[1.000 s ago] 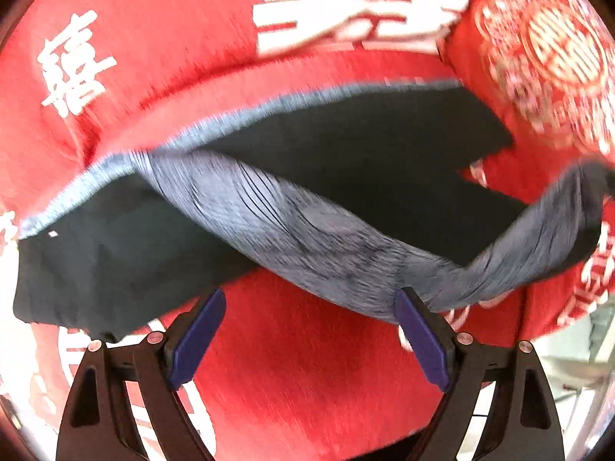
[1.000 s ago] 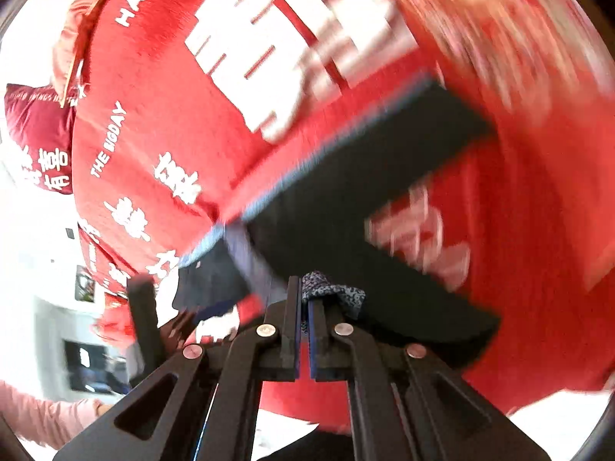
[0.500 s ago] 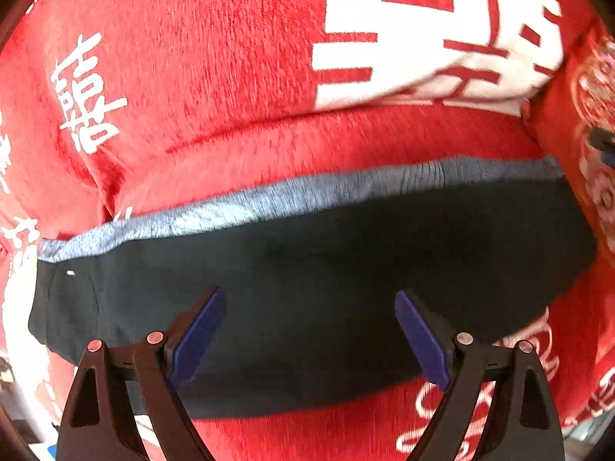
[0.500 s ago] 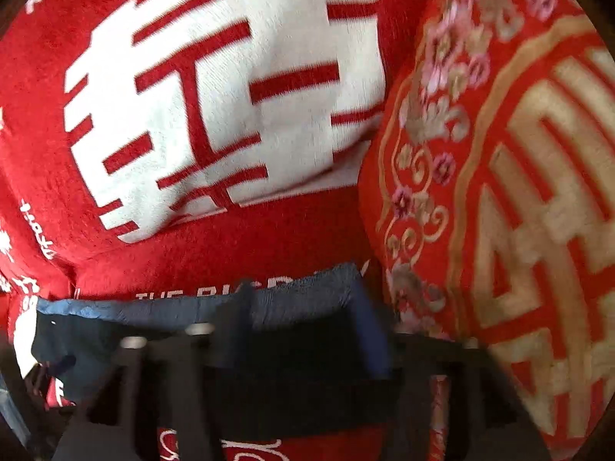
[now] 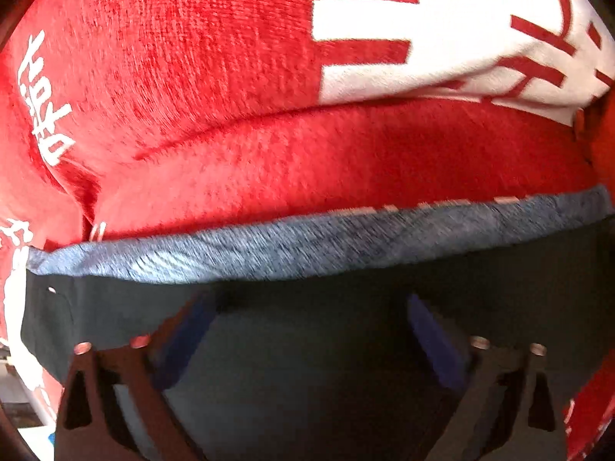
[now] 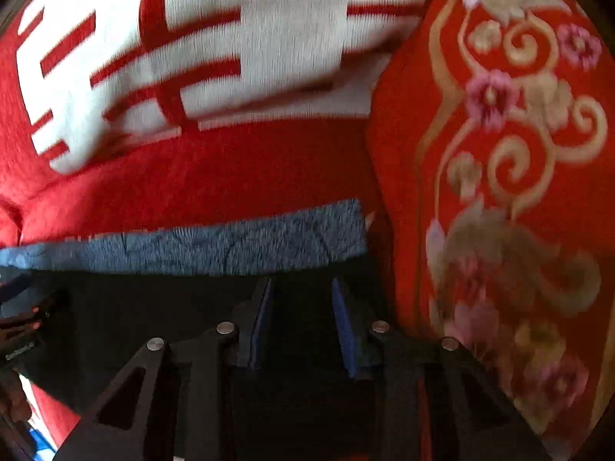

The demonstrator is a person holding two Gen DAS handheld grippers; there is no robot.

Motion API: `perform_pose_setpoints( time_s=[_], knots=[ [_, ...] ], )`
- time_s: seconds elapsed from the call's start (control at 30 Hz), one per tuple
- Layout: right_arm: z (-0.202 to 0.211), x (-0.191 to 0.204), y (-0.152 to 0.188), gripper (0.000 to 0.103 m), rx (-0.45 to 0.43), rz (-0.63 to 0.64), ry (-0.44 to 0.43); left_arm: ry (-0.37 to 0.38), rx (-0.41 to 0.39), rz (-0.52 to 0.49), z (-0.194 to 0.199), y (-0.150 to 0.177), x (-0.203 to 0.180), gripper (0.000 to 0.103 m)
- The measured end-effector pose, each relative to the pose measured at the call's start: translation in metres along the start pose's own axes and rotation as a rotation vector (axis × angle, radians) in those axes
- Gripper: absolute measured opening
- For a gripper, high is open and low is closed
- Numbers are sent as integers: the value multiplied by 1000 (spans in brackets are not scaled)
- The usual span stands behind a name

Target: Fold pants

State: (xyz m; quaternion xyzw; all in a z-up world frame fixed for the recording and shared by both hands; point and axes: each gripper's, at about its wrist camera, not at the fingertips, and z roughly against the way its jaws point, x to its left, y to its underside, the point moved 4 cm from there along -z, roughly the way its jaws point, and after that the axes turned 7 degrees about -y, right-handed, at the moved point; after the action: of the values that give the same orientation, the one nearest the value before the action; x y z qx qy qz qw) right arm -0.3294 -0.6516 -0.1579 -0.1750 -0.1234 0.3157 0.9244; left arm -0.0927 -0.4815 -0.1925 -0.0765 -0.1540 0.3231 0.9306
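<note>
The black pants lie folded flat on a red plush blanket, which carries large white characters above the garment and smaller white ones toward its left side. A heathered grey-blue band runs along the far edge of the pants, nearest the big white characters, and stretches almost across the whole left wrist view. The left gripper hangs over the black cloth with its jaws spread wide, having just been opening further; its blue pads stand clear of each other and the cloth lies below them, not pinched, so this gripper is released. In the right wrist view the same grey-blue band ends just short of a red cushion embroidered with gold scrolls and pink flowers, which stands just to the right of the pants and touches the blanket. The right gripper sits over the right end of the black cloth, close beside that cushion; its jaws have just been closing but a gap shows between the blue pads, and no fold of cloth rises between them, so it too grips nothing. At the left edge of this view, part of the left gripper shows over the pants. Both views are blurred.
</note>
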Motion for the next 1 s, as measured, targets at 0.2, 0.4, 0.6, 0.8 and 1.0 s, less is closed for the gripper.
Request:
perform_pose_setpoints(
  time_s=[0.2, 0.4, 0.6, 0.8, 1.0],
  knots=[
    [11, 6, -1, 45, 24, 0, 15, -26, 17, 97, 2, -13, 43, 103],
    [35, 9, 31, 50, 53, -74, -59, -107, 27, 131, 9, 10, 111, 103],
    [43, 48, 60, 50, 75, -87, -118, -137, 66, 172, 0, 30, 169, 103],
    [46, 120, 79, 50, 99, -82, -222, -150, 75, 143, -12, 54, 221, 103],
    [34, 222, 106, 50, 160, -110, -420, -139, 65, 112, -13, 69, 267, 103]
  ],
)
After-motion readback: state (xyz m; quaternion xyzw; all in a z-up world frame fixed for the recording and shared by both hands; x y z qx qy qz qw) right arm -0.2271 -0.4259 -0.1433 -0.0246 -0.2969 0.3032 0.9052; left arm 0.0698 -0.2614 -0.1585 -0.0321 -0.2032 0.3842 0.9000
